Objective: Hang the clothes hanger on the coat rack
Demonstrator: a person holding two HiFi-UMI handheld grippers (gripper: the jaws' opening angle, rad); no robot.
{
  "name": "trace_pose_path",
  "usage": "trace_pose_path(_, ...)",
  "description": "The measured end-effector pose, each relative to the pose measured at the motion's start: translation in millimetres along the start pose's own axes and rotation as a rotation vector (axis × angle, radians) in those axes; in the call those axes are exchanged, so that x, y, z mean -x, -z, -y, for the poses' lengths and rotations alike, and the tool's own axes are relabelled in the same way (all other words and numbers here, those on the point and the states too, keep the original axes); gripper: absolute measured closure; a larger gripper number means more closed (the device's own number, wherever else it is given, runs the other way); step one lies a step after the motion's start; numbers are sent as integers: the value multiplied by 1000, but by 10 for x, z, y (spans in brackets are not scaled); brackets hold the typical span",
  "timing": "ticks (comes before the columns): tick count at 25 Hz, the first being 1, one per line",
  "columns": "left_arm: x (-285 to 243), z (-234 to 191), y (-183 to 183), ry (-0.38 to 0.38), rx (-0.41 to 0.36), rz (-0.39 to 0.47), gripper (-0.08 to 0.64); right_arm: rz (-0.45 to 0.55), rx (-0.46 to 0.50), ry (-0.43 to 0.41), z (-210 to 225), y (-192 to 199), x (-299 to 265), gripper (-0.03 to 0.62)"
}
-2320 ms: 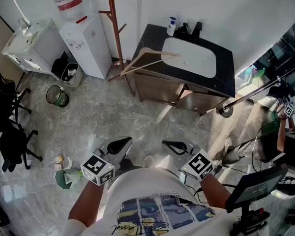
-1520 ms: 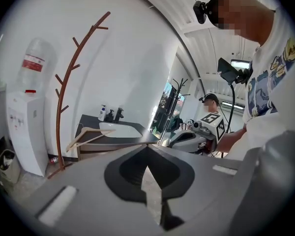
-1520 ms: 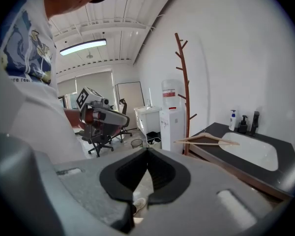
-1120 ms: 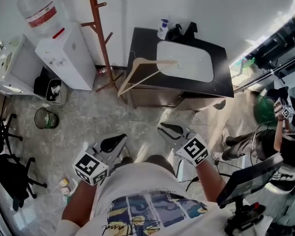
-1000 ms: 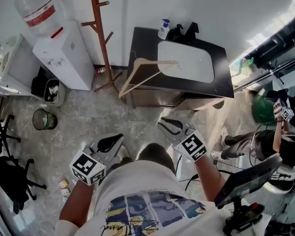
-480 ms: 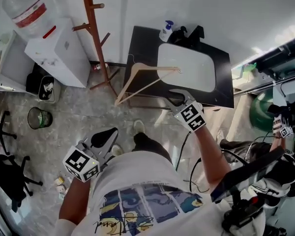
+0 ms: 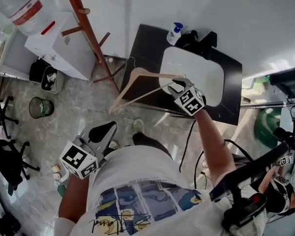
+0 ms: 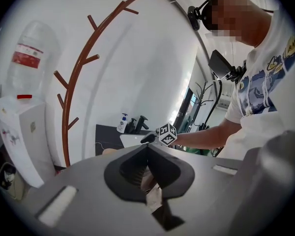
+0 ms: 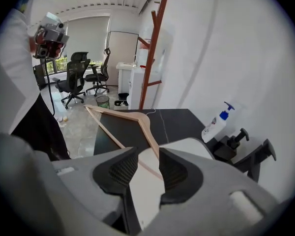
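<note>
The pale wooden clothes hanger [image 7: 137,73] lies flat on the black countertop [image 7: 146,45] in the middle of the head view. One of its corners reaches over the white oval sink basin [image 7: 199,73]. The other corner sticks out past the counter's left edge, above the floor. Its hook is a thin wire at the apex and is hard to make out.

The right gripper [image 7: 174,87] is stretched out over the basin. In the right gripper view its jaws stand moderately apart. The end of the hanger, where the sloped arm and the lower bar run together, lies in the gap between them. They have not closed on the wood.

The left gripper [image 7: 107,130] hangs at the lower left of the head view, near the person's waist. Its jaws are pressed together with nothing in them.

The red-brown wooden coat rack [image 7: 87,28], with short slanted pegs, rises at the upper left. It stands between the counter and a white water dispenser [image 7: 54,38].

I judge the hanger to be light and stiff, so a modest squeeze should lift it. The wood looks smooth, and a hold at the far corner will probably let it swing or turn in the pads. A grip on the sloped arm nearer the apex seems safer. It would leave the hook free for a peg and spare the thin lower bar.
</note>
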State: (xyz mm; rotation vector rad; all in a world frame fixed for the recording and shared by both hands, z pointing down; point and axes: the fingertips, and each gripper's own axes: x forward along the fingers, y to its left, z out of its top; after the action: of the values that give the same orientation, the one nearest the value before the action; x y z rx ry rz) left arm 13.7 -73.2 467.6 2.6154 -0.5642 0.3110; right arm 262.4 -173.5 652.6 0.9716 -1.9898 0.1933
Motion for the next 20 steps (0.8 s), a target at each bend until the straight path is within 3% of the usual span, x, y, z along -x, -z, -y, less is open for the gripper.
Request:
trace_pose_path(3,-120,-17,-41,-37,12,-12,558,-2,-16,-35,231,66,-159,454)
trace_pose_path(11,-312,-121,-109,-105,27,-16,559,-19,-259,-145,752,593,-398,380)
trace_pose_path(20,-650,-193,-220,-100,32,-54,559,30,-536,-464,747,808,-642,311)
